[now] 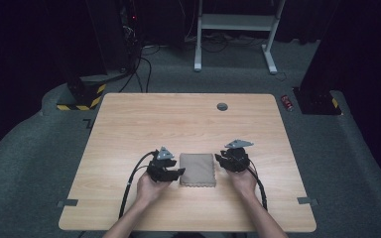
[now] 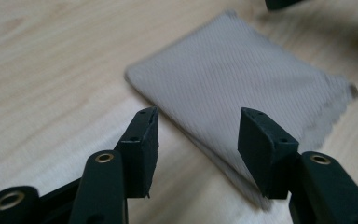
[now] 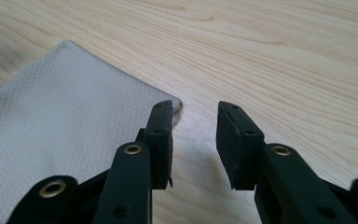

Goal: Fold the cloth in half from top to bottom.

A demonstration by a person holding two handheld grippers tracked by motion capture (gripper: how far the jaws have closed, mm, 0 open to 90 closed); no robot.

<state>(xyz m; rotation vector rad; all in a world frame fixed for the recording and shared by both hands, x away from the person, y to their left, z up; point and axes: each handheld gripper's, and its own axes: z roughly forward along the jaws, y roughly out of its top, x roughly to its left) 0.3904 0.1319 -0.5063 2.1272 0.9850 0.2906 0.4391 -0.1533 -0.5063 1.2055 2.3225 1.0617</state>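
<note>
**Folded cloth flanked, nothing gripped yet**

The table (image 1: 129,119) carries one thing, a tan cloth (image 1: 197,169) lying flat toward the 6 o'clock edge of the top, between the two hands. It looks already folded into a small square with doubled edges, so the folding seems mostly done; what is left, by my reading, is one more fold or a lift, and neither has begun.

The left gripper (image 1: 174,173) sits at the cloth's 9 o'clock side, the right gripper (image 1: 223,159) at its 3 o'clock side, both near but holding nothing.

The high view gives that layout. The left gripper view adds that its jaws stand wide apart over the cloth's (image 2: 242,88) folded edge, showing stacked layers and a scalloped hem. The right gripper view shows its jaws moderately parted just past a cloth (image 3: 60,116) corner, above bare wood.
</note>
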